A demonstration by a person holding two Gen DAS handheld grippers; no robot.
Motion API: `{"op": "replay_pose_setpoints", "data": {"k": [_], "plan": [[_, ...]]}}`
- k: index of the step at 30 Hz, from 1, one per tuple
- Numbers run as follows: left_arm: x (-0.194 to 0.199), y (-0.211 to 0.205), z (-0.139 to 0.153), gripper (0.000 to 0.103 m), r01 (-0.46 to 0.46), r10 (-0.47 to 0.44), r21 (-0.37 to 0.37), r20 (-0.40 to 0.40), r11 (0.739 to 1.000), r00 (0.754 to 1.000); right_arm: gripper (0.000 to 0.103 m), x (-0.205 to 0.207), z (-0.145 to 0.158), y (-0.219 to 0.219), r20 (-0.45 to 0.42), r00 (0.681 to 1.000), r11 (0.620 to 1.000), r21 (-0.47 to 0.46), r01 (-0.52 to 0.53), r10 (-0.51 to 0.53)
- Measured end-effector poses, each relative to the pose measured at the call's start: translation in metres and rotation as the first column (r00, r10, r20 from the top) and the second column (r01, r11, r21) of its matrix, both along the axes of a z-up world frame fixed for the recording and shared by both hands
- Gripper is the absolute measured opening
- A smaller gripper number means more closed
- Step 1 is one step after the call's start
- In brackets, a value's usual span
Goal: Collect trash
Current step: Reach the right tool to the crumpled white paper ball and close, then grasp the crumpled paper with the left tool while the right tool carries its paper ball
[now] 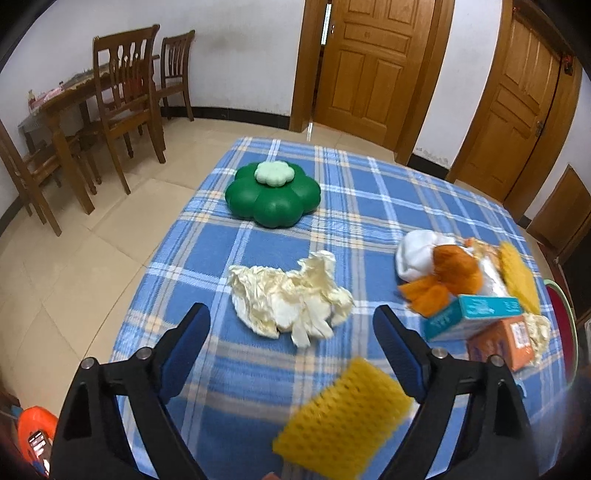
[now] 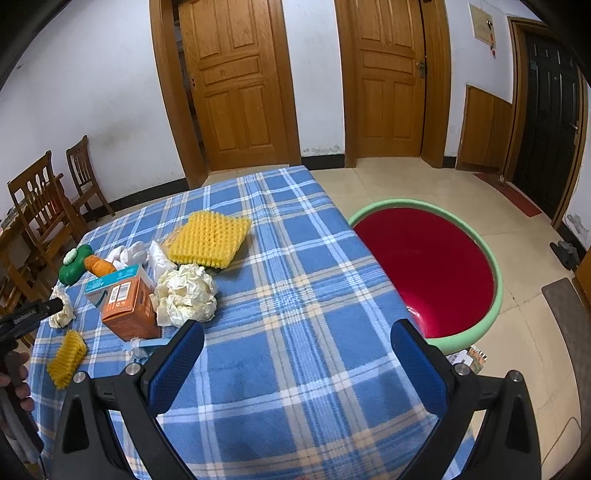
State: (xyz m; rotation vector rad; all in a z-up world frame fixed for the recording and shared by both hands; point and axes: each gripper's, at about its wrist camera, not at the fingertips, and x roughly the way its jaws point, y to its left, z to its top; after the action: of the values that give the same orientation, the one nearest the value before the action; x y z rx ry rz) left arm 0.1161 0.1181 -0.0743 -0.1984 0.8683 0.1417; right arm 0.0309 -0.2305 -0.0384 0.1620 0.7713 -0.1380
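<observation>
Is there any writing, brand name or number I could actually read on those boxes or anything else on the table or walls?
None can be read.
Teal box: pale lettering on its side, too blurred.
Orange box: a barcode label and small print, too small.
Phone screen at the lower left edge: lit lines, illegible.
Plaque on the wall: no legible characters.
Printed packets on the floor by the red basin: too small.

Yellow foam net (image 1: 343,413) blurred near the bottom edge, orange cloth (image 1: 443,280) smeared, basin (image 2: 491,266) partly behind tabletop (image 2: 295,295).
</observation>
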Motion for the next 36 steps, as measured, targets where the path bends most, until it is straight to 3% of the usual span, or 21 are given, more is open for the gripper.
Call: {"op": "replay_pose_setpoints", "data": {"k": [5, 7, 9, 28, 30, 36], "plan": [[0.015, 0.006, -0.012, 0.082, 0.039, -0.040, -0.052, -0.003, 0.998, 0.999, 0.103, 0.011, -0.003, 0.008, -0.031, 1.000, 1.000, 0.004, 0.001, -0.001], [0.020, 0.006, -0.018, 0.071, 0.054, -0.054, -0.069, -0.009, 0.996, 0.998, 0.103, 0.016, -0.004, 0.013, -0.041, 0.999, 1.000, 0.005, -0.003, 0.003], [0.024, 0.007, -0.023, 0.067, 0.062, -0.064, -0.090, -0.018, 0.994, 0.998, 0.103, 0.021, -0.004, 0.018, -0.048, 0.999, 1.000, 0.010, -0.009, 0.009], [0.028, 0.002, -0.024, 0.042, 0.122, -0.117, -0.126, 0.051, 0.984, 0.992, 0.103, 0.057, -0.021, 0.051, -0.091, 0.991, 0.995, 0.050, -0.091, 0.096], [0.027, 0.000, -0.022, 0.040, 0.130, -0.123, -0.138, 0.055, 0.982, 0.991, 0.097, 0.062, -0.023, 0.052, -0.095, 0.990, 0.993, 0.062, -0.096, 0.102], [0.017, -0.003, -0.017, 0.037, 0.143, -0.133, -0.199, 0.061, 0.970, 0.989, 0.068, 0.074, -0.035, 0.052, -0.120, 0.978, 0.979, 0.138, -0.152, 0.169]]}}
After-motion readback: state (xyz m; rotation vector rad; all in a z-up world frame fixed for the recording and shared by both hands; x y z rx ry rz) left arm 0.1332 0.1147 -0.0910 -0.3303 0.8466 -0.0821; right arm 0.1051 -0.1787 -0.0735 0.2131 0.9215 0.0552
